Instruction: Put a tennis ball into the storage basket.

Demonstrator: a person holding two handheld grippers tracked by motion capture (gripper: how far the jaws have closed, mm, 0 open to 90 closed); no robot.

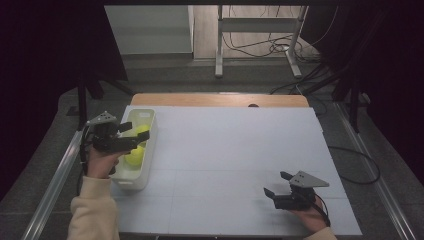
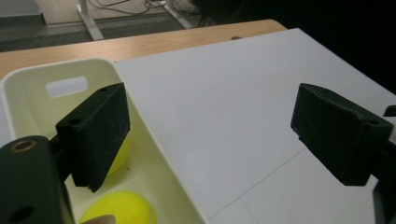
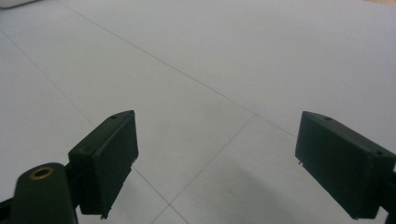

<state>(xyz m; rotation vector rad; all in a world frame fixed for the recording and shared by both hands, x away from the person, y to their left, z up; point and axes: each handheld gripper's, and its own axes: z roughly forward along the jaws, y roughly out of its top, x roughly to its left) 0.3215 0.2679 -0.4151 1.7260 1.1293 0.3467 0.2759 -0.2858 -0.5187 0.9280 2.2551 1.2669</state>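
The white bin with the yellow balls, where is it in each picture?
High view: the white bin stands at the left edge of the white board, under the left gripper.
Left gripper view: lower left, its wall running behind the left jaw.
Right gripper view: cannot tell.
Shared landmark: the white board.

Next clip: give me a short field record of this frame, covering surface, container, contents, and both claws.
surface: white board on a wooden table
container: white bin at the board's left edge
contents: two yellow-green balls
left claw: open, empty, over the bin
right claw: open, empty, low over bare board at near right
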